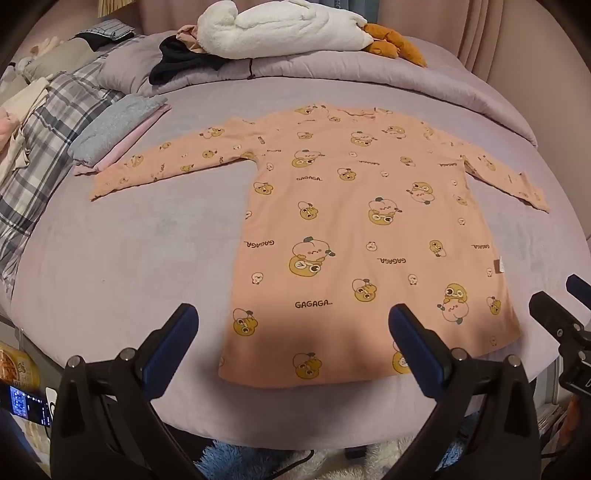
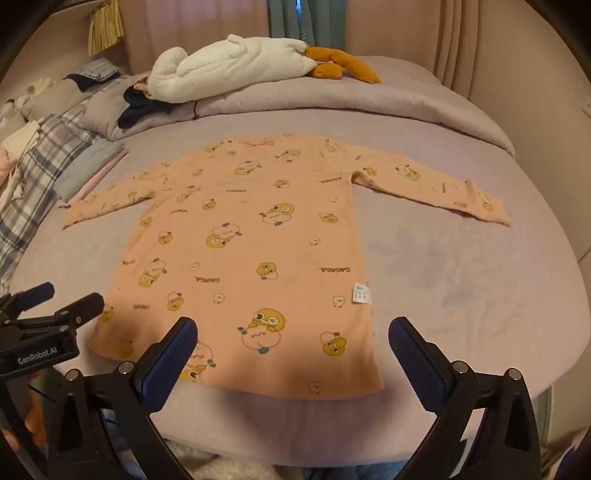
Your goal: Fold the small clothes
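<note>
A peach long-sleeved child's top (image 1: 351, 221) with yellow cartoon prints lies flat on the lilac bed, both sleeves spread out, hem toward me. It also shows in the right wrist view (image 2: 258, 240). My left gripper (image 1: 293, 325) is open and empty, hovering above the hem's left part. My right gripper (image 2: 291, 336) is open and empty above the hem's right part. The right gripper shows at the right edge of the left wrist view (image 1: 565, 299); the left gripper shows at the left edge of the right wrist view (image 2: 59, 299).
A folded grey and pink stack (image 1: 118, 129) lies by the left sleeve. A plaid blanket (image 1: 48, 122) covers the left side. A white plush (image 1: 280, 29) and rolled duvet (image 1: 369, 74) lie at the back. The bed edge (image 1: 295, 417) is near me.
</note>
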Tool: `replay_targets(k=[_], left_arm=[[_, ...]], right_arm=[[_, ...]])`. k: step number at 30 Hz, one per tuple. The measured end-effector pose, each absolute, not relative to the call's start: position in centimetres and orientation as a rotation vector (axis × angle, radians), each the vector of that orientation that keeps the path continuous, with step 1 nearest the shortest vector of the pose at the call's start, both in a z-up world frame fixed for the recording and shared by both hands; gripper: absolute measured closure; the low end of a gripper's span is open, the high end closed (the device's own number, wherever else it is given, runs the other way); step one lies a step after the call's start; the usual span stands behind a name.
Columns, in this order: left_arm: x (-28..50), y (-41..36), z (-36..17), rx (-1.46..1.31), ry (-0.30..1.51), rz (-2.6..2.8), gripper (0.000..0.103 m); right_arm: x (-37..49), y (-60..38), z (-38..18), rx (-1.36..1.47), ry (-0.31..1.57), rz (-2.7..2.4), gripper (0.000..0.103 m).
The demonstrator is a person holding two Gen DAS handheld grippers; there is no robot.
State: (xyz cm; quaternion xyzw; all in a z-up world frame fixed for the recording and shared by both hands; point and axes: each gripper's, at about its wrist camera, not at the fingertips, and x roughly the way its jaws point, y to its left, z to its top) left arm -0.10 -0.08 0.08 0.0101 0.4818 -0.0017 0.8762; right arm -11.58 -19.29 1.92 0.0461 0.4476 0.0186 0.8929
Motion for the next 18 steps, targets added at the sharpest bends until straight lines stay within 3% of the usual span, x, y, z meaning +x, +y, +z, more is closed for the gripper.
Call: replay_targets(k=[18], left_arm=[[-0.10,-0.33,0.43,0.020,0.987,-0.005,0.000]], right_arm=[[-11.42,-18.94,1.49,0.093,0.930,0.045,0.001]])
